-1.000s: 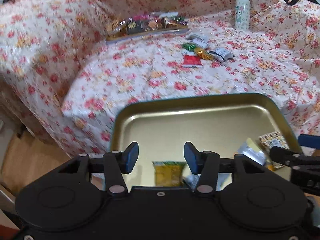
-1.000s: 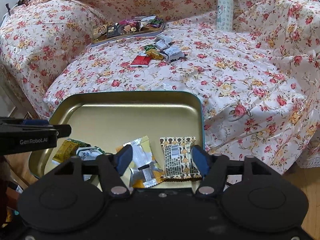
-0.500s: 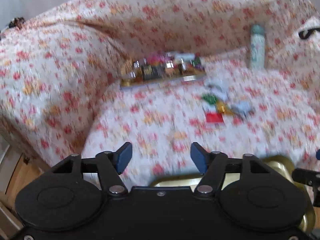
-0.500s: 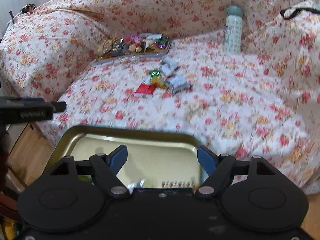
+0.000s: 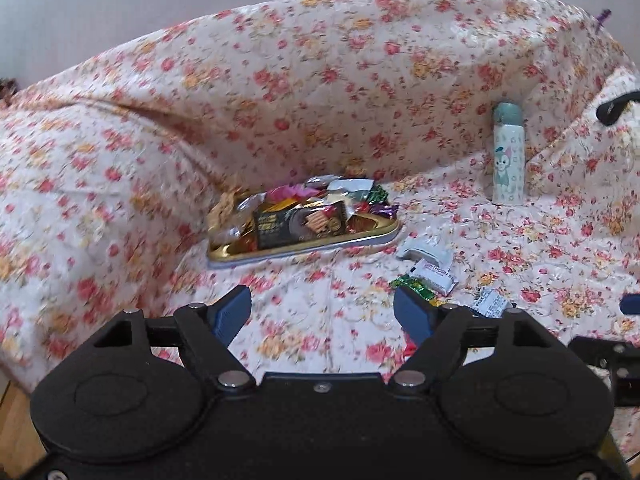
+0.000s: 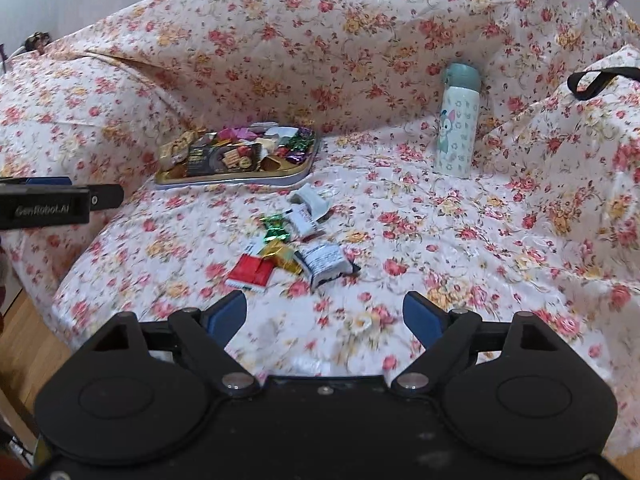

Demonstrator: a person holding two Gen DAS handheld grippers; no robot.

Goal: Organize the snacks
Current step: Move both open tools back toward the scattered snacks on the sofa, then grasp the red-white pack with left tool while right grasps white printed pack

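Both grippers hung over the floral sofa cover (image 6: 460,240) with nothing between their fingers: the left gripper (image 5: 322,312) and the right gripper (image 6: 324,316) had just been spreading their jaws wide. Loose snacks (image 6: 292,248) lay at centre frame in the right view, just below the gold tray (image 6: 236,178) heaped with sweets; 1 bottle (image 6: 456,120) stood upright at upper right

I see each matte black gripper (image 5: 322,312) (image 6: 324,314) carrying blue finger pads (image 6: 224,316), silver pivot screws, and white "GenRobot.AI" lettering.
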